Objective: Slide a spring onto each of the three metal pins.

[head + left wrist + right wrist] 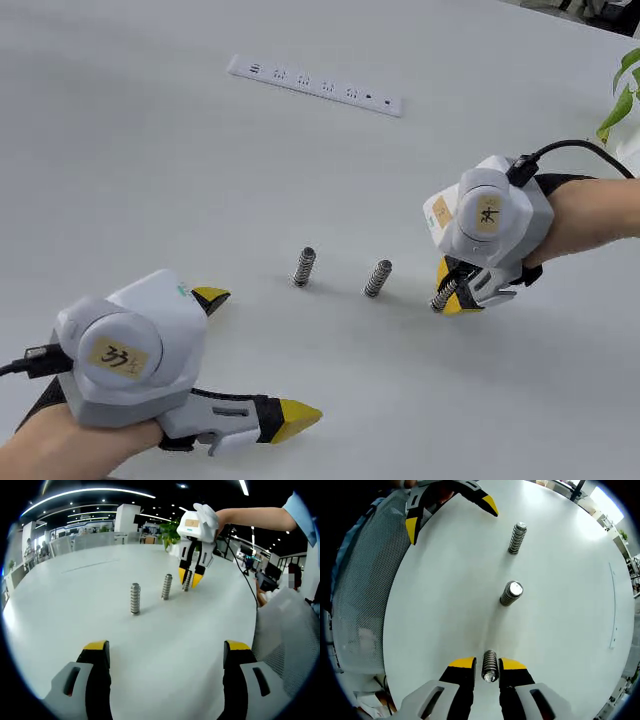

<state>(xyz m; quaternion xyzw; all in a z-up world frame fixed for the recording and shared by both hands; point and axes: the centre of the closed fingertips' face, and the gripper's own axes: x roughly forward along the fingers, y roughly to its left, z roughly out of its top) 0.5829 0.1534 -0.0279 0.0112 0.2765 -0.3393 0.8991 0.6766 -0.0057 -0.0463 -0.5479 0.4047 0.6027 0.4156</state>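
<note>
Large white table; power strip at far side; plant at edge; ceiling strip lights overhead.

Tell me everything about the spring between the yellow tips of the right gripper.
The spring is a grey metal coil with tight rings and a shiny round top end. It stands upright on the white table, last in a row with two other springs. The right gripper pinches it between its yellow-tipped jaws, one on each side.

Bright even overhead light; soft shadows; fisheye-warped edges.
</note>
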